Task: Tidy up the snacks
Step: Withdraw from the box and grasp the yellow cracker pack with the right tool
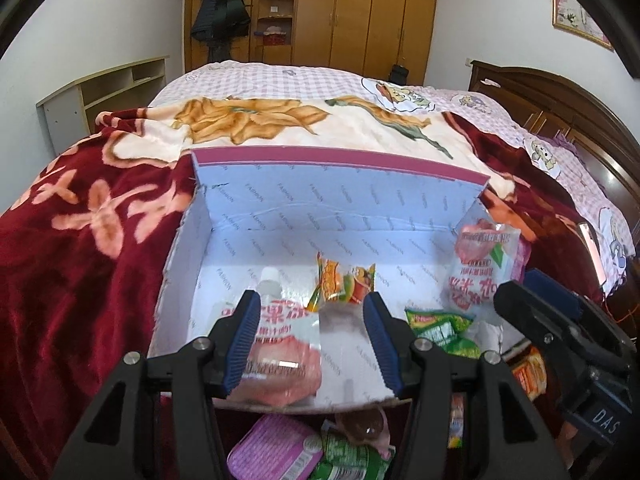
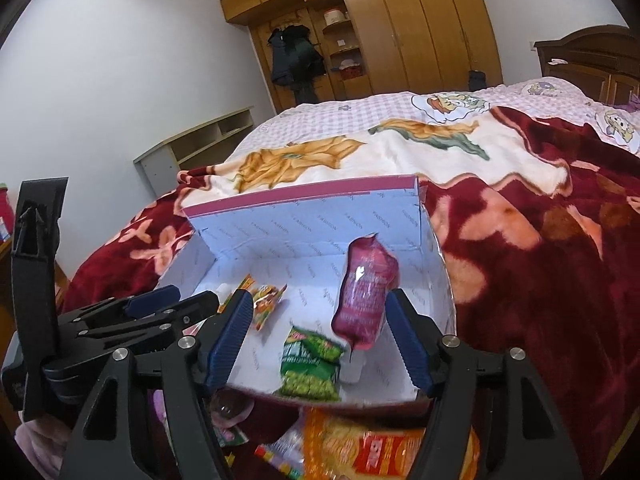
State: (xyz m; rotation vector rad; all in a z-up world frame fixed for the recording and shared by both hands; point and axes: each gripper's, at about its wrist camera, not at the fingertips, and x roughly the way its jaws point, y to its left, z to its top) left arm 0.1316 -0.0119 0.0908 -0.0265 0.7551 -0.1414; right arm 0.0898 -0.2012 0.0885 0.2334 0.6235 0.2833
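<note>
A white cardboard box (image 1: 280,208) with a purple rim lies open on the bed. It also shows in the right wrist view (image 2: 304,216). My left gripper (image 1: 310,336) is open over its near left part, above a pink jelly pouch (image 1: 284,344) lying in the box. My right gripper (image 2: 318,340) is open over the near right part; a pink jelly pouch (image 2: 364,292) is in the air between its fingers, touching neither. An orange packet (image 1: 344,280) and a green packet (image 2: 312,368) lie inside.
More snacks lie on the red blanket (image 1: 80,260) in front of the box: a purple packet (image 1: 276,452), green packets (image 1: 348,460), an orange bag (image 2: 380,448). A wardrobe (image 1: 360,12) stands behind the bed, a headboard (image 1: 560,104) at right.
</note>
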